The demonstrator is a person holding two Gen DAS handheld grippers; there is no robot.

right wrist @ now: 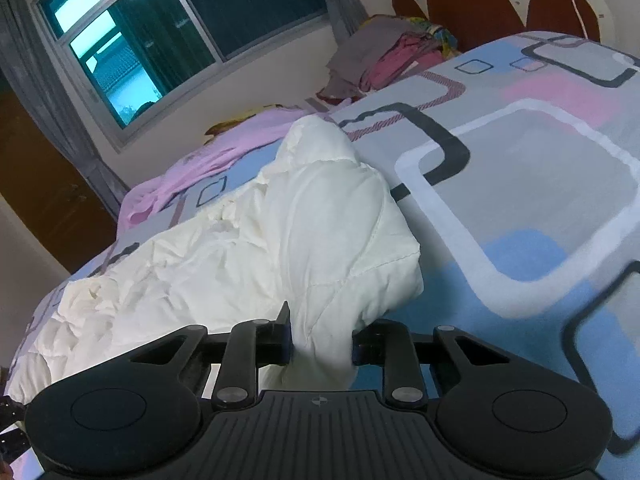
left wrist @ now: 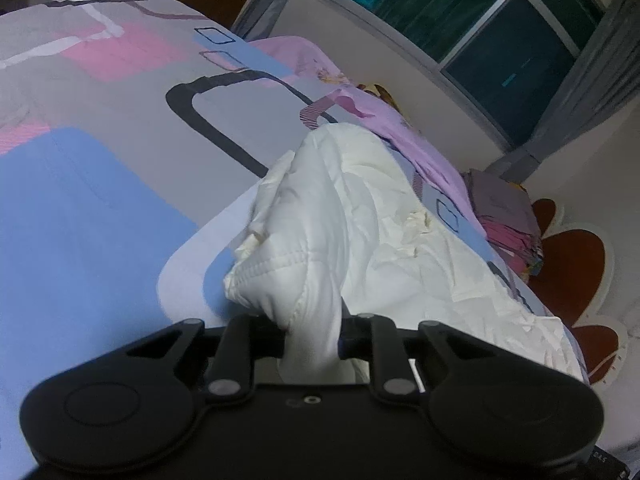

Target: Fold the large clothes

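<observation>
Tilting downward over bed [left wrist: 100,200], both grippers' jaws clamp white garment [left wrist: 340,220]: left gripper [left wrist: 312,344], right gripper [right wrist: 320,344].

One crumpled white padded garment [left wrist: 352,236] lies on one bed [left wrist: 100,208], which is covered by one sheet printed with grey, blue and pink rounded rectangles. One flat lilac-pink garment [right wrist: 224,148] lies behind it. One pile of folded grey and pink clothes [right wrist: 384,60] sits near one red petal-shaped headboard [right wrist: 476,4]. One dark sliding window [right wrist: 180,32] has two grey curtains. Two black grippers, one per view [left wrist: 312,340] [right wrist: 320,344].
</observation>
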